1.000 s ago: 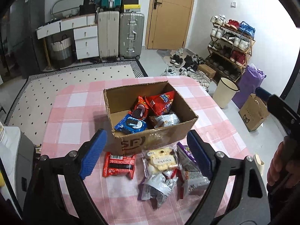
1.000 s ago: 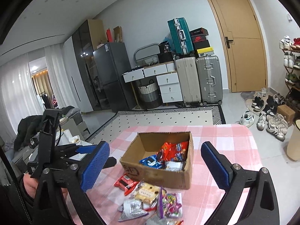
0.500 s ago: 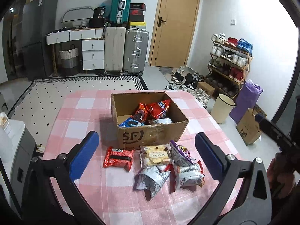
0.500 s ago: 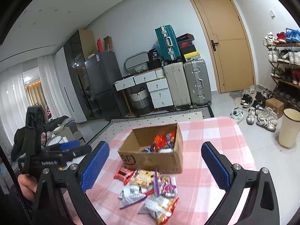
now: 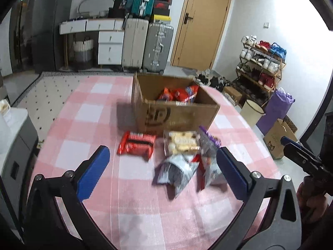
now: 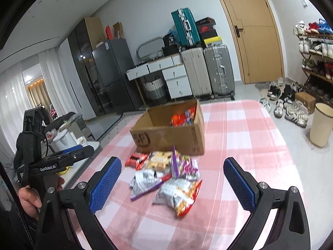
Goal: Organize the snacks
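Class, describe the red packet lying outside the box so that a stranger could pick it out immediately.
Find the open cardboard box on the pink checked tablecloth. A heap of packets lies at its front; the red packet is at the heap's left end, flat. It is the only all-red wrapper there, lying apart from the heap.

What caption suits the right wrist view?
Open right gripper faces loose snack packets before a cardboard box.

A pink-checked table (image 5: 87, 112) bears an open cardboard box (image 5: 179, 116) and loose snack packets (image 6: 166, 177) just before it.
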